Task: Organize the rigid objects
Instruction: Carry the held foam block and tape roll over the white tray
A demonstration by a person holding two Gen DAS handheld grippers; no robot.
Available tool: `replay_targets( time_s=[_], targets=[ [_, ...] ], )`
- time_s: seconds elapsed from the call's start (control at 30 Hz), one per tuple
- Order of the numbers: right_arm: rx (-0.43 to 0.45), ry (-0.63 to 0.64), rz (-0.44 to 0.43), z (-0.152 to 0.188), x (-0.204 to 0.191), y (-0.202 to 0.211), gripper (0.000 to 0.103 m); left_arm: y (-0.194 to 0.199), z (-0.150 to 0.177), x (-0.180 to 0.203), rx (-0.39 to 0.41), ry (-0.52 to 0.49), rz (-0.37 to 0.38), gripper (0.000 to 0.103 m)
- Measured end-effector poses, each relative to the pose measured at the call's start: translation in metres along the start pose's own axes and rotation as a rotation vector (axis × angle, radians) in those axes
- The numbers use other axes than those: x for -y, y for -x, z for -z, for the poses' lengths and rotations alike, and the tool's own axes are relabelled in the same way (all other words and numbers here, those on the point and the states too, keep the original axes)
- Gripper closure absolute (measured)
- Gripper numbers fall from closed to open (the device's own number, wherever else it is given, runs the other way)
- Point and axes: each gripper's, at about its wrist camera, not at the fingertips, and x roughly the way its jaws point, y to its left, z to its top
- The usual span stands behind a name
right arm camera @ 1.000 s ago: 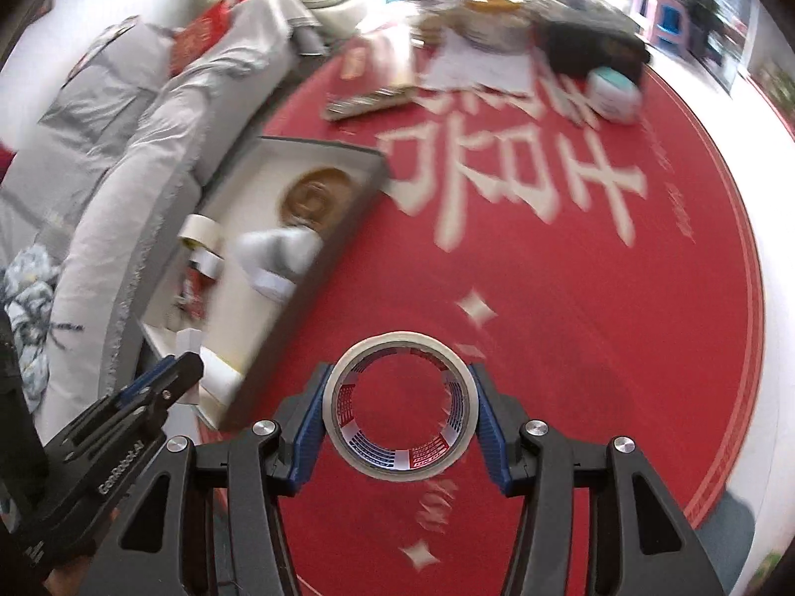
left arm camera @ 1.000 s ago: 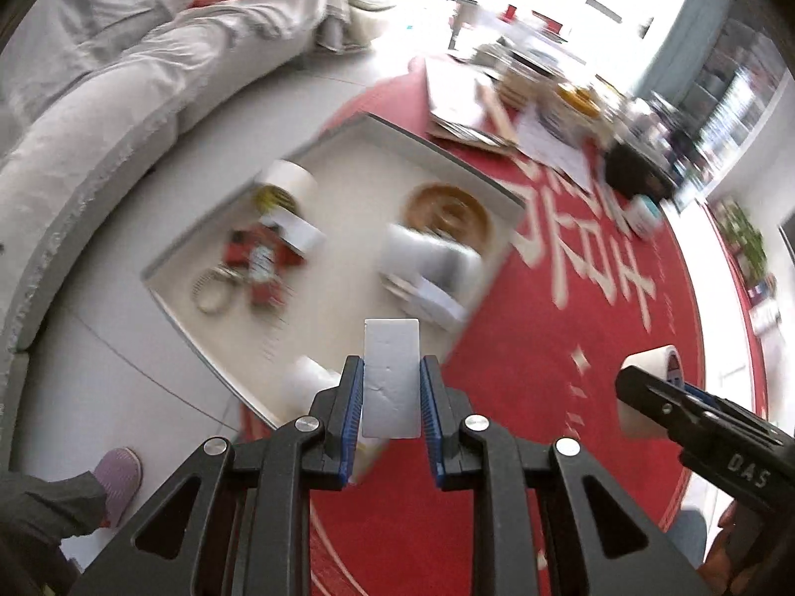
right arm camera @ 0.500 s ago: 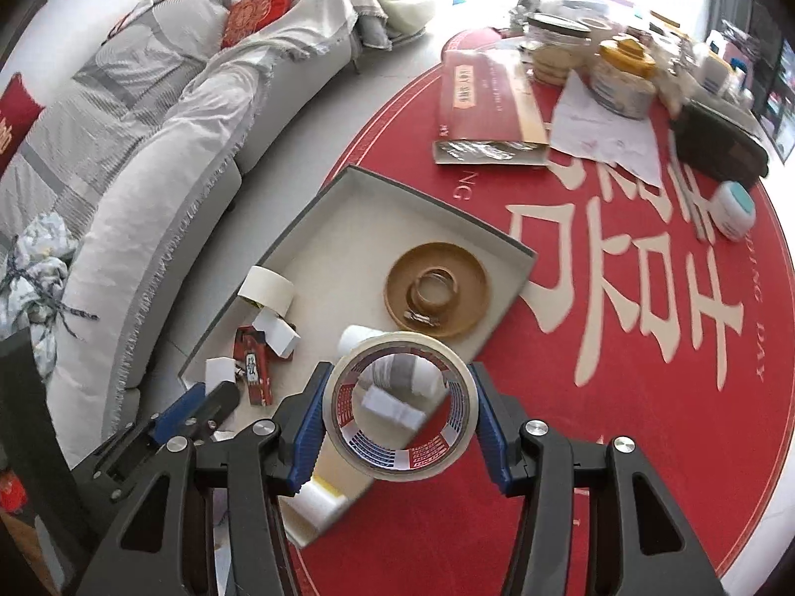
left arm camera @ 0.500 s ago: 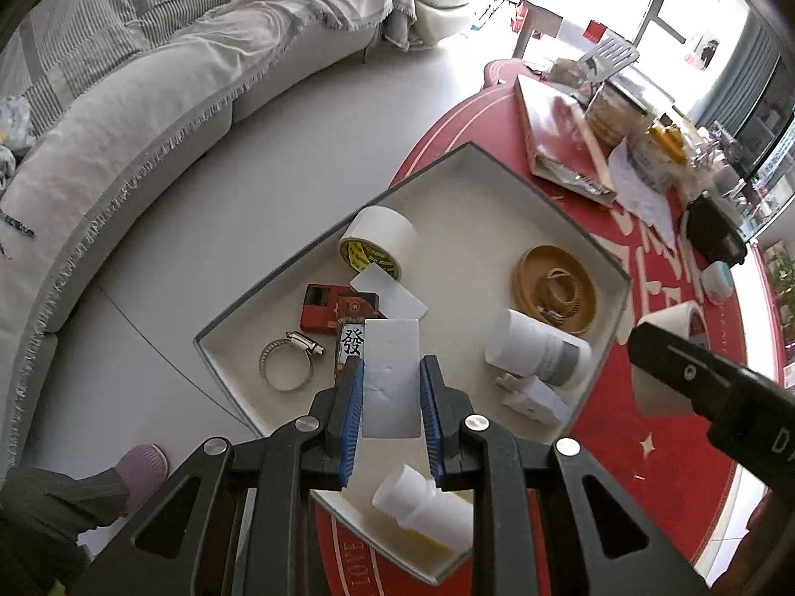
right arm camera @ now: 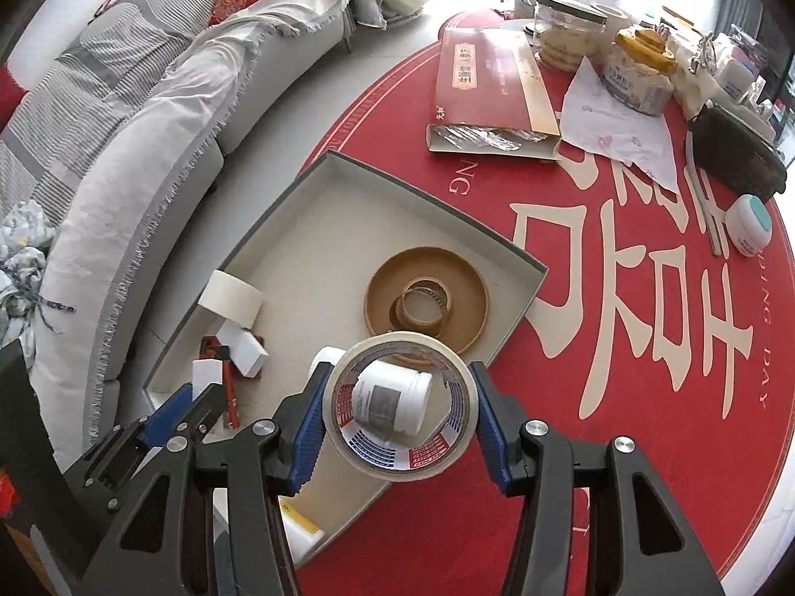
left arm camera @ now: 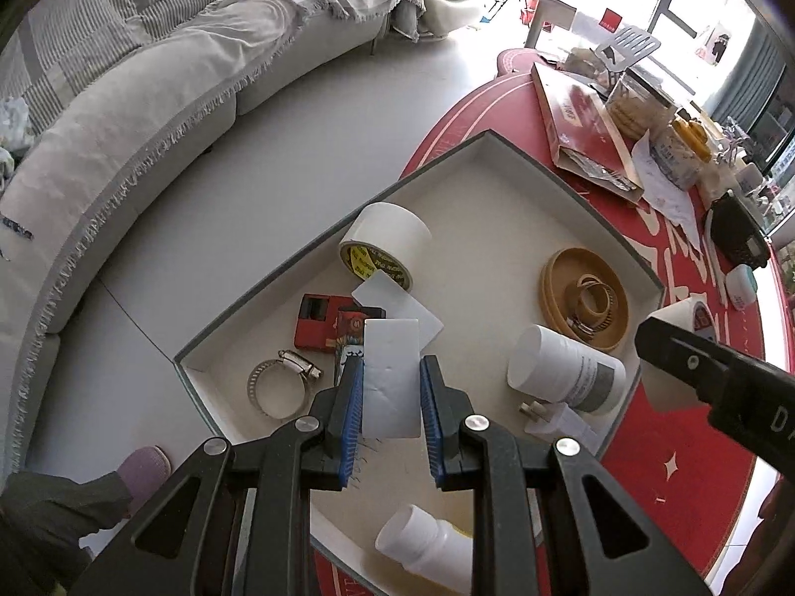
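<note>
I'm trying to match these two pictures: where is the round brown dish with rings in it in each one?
Left wrist view: the brown dish lies right of centre, near the tray's far right rim.
Right wrist view: the dish lies at centre, just above the held tape roll.
Shared landmark: the white jar lying beside it.

The left gripper [left arm camera: 391,381] pinches a white card [left arm camera: 390,377] between its blue fingers [left arm camera: 351,412] above the tray [left arm camera: 278,293]; a tape roll [left arm camera: 382,243] lies at twelve o'clock, a hose clamp [left arm camera: 280,387] at nine.
</note>
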Motion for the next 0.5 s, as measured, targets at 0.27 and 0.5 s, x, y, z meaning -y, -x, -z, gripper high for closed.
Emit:
replay_targets(
  time_s=[0.27,0.5],
  targets=[
    [-0.011,0.018,0.007,-0.012,-0.008,-0.013,0.048,-0.011,-0.006,0.003,-0.017,-0.009,-0.014,0.079],
    [-0.017,0.045,0.015,-0.023,-0.018,-0.025,0.048,-0.015,-0.010,0.006,-0.024,-0.014,-0.015,0.079]
  ],
)
